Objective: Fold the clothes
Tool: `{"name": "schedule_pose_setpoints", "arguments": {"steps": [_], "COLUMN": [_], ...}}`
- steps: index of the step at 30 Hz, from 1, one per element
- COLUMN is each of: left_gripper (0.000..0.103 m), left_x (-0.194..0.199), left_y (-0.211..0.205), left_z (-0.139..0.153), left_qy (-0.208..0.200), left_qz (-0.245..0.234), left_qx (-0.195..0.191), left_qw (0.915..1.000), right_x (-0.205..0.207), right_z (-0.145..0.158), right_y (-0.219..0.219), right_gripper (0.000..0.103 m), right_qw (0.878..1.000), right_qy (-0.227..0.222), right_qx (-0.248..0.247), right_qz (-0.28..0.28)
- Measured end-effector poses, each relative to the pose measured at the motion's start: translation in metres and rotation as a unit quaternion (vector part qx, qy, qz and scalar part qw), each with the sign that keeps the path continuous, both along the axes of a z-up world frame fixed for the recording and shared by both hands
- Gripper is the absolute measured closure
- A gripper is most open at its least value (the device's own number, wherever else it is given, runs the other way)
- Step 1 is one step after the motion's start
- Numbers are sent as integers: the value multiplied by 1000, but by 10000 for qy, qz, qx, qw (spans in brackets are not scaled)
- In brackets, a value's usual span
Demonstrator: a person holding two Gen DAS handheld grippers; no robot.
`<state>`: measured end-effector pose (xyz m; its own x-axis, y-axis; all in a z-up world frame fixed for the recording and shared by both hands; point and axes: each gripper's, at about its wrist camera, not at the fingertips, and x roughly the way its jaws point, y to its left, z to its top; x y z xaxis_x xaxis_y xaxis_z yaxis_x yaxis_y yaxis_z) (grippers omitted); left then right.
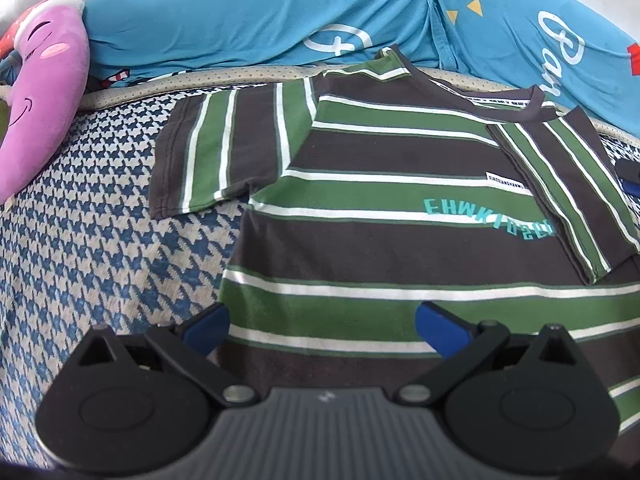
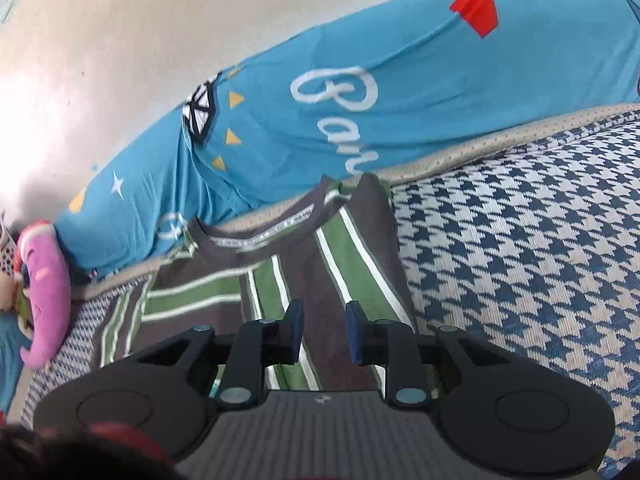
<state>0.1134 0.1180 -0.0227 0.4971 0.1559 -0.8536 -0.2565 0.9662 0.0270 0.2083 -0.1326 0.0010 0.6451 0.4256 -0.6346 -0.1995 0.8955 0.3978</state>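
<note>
From your left wrist camera, your left gripper [image 1: 322,320] had its jaws spread wide with nothing between the blue pads, hovering over the lower stripes of the shirt [image 1: 380,240]. The shirt, striped green, dark grey and white, lay flat on the houndstooth bed cover [image 1: 100,260], its collar up against the far edge of the bed beside the long blue pillow [image 1: 260,20]. One sleeve [image 1: 216,152] lay stretched out flat toward the left, and the other sleeve [image 1: 568,196] was folded in across the chest, covering the end of the teal lettering. A pink plush toy [image 1: 40,92] sat at the far left corner of the bed.

From your right wrist camera, your right gripper [image 2: 322,332] stood just above the folded-in sleeve [image 2: 336,264], jaws a narrow gap apart. The pads were not pressing on cloth as far as you could see; dark striped fabric showed through the gap. The bare bed cover [image 2: 520,260] spread out to the right, and the blue pillow [image 2: 400,92] ran along the far edge.
</note>
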Motion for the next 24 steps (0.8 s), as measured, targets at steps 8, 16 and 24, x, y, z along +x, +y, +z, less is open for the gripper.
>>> {"name": "schedule_pose_setpoints", "arguments": {"steps": [8, 16, 24], "left_gripper": [0, 0, 0], "left_x": [4, 7, 8], "left_y": [-5, -4, -4], "left_z": [-4, -14, -17], "left_qy": [52, 281, 288], "left_qz": [-16, 18, -30], "left_qx": [20, 69, 106], "left_qw": [10000, 9996, 9995], "right_x": [-2, -6, -7], "right_z": [-12, -13, -16], "right_y": [9, 21, 41], "right_gripper": [79, 79, 77], "right_qw": [9958, 9917, 9820], "right_qy": [309, 197, -1], "right_qx": [-856, -1267, -1887], "right_qz": [-85, 20, 89]}}
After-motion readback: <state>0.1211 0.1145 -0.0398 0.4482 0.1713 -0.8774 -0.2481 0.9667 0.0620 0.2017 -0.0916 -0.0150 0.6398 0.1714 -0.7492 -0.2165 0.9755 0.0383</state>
